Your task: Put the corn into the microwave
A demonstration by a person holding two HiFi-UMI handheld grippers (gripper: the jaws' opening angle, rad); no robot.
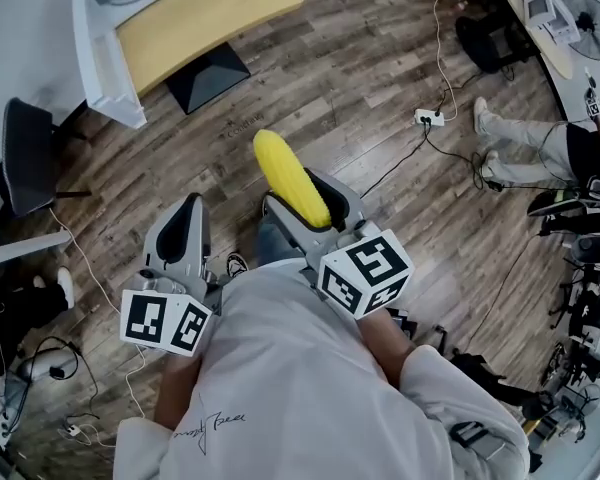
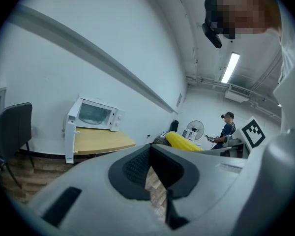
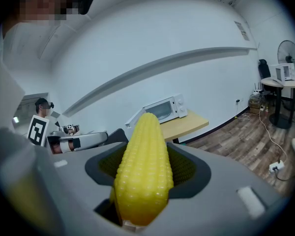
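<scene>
Corn (image 3: 143, 171), foreground, pinched lengthwise by the right gripper (image 1: 308, 200). Left gripper (image 2: 150, 152): jaws apparently pressed together, nothing between them. Microwave (image 2: 96, 114) stands on the desk (image 2: 101, 141) beyond.

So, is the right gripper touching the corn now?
Touching. In the right gripper view the corn sits clamped between the fingers of the right gripper, pads pressing both its sides.

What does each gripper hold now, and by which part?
The right gripper holds the corn by its rear half, the tip sticking out ahead. The left gripper is shut and holds nothing.
</scene>
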